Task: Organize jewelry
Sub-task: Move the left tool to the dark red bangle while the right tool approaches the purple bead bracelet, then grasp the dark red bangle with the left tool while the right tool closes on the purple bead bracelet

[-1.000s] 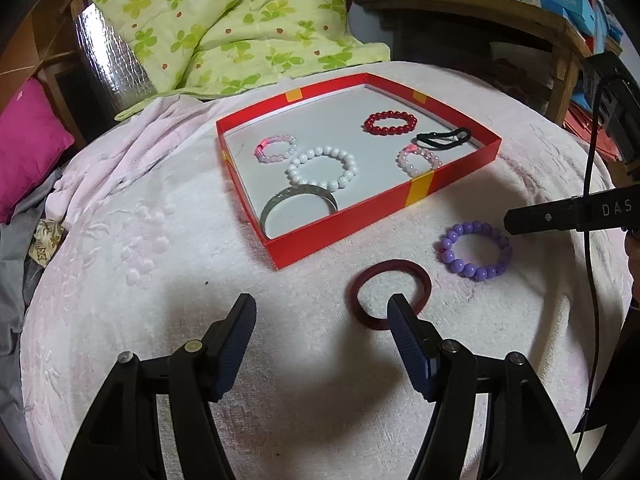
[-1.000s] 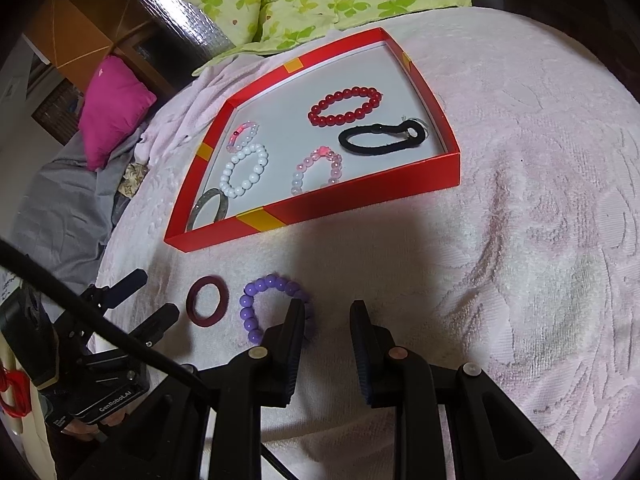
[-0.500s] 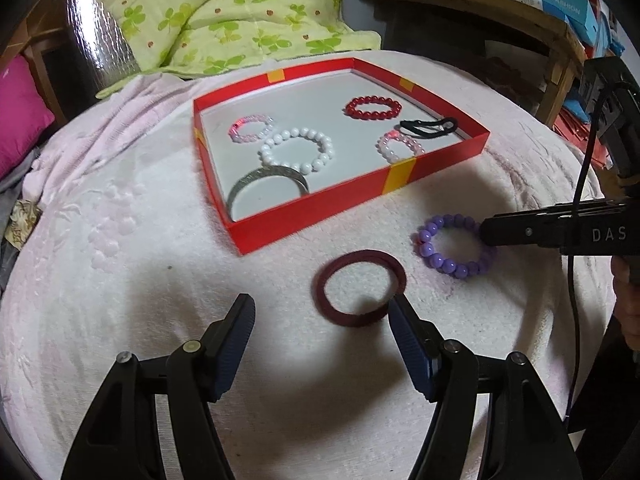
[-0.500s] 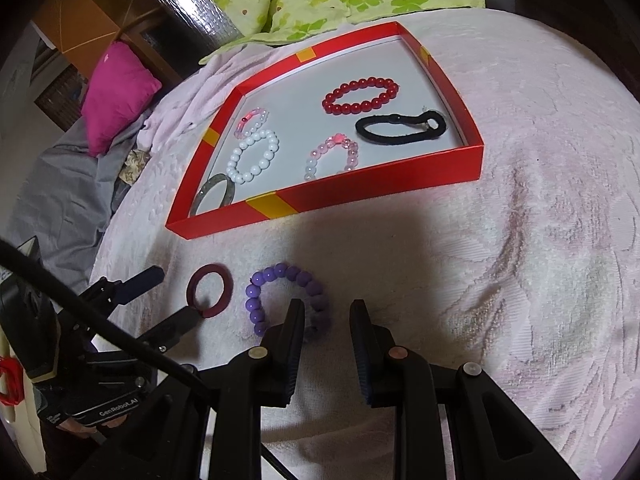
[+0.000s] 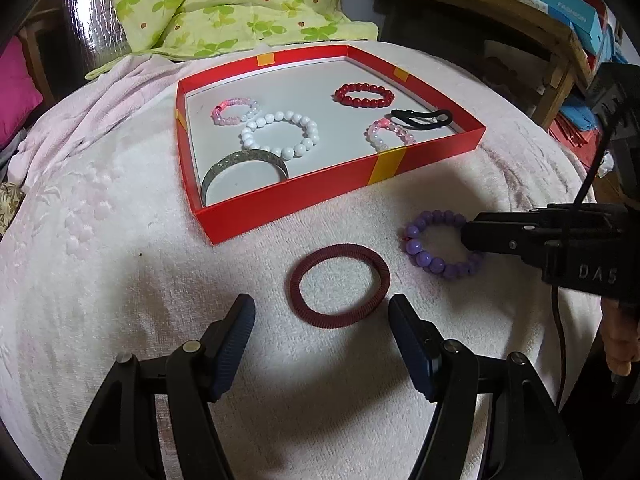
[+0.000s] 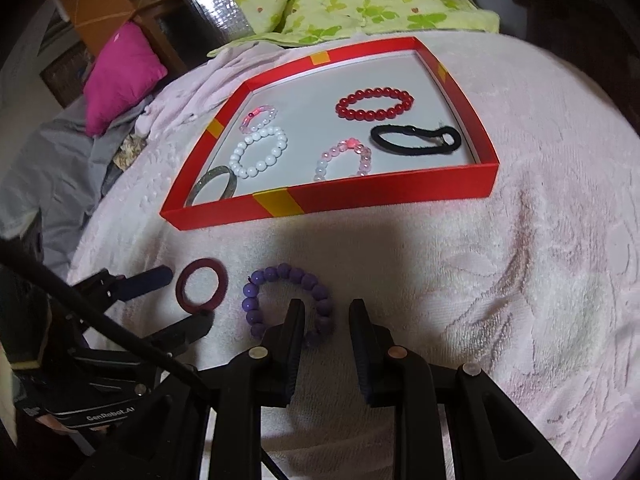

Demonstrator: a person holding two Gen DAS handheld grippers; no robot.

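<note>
Both hand-held grippers have crept closer to their targets over the last second, and the red box (image 5: 304, 200) now sits further up in the left wrist view.

Left hand-held gripper (image 5: 322, 316) is spread wide with nothing in it, fingers either side of the dark red ring (image 5: 339, 285) lying flat on the pink blanket (image 5: 100, 260), just short of it. Right hand-held gripper (image 6: 325, 334) has its fingers only a little way apart, also holding nothing, right at the near edge of the purple bead bracelet (image 6: 286, 304), with the left finger (image 6: 294, 328) covering part of the bead loop.

How I'd do it, just my read:
- Straddle one side of the loop, one finger inside and one outside, then pinch. Don't try to squeeze across the whole ring.
- Press down a bit, since the blanket is soft and the band sits into the pile.
- Beads roll, so close slowly on the purple one.
- Lift clear over the box wall before releasing. There's free floor between the white bead bracelet (image 5: 280, 134) and the red bead bracelet (image 5: 364, 95).
</note>
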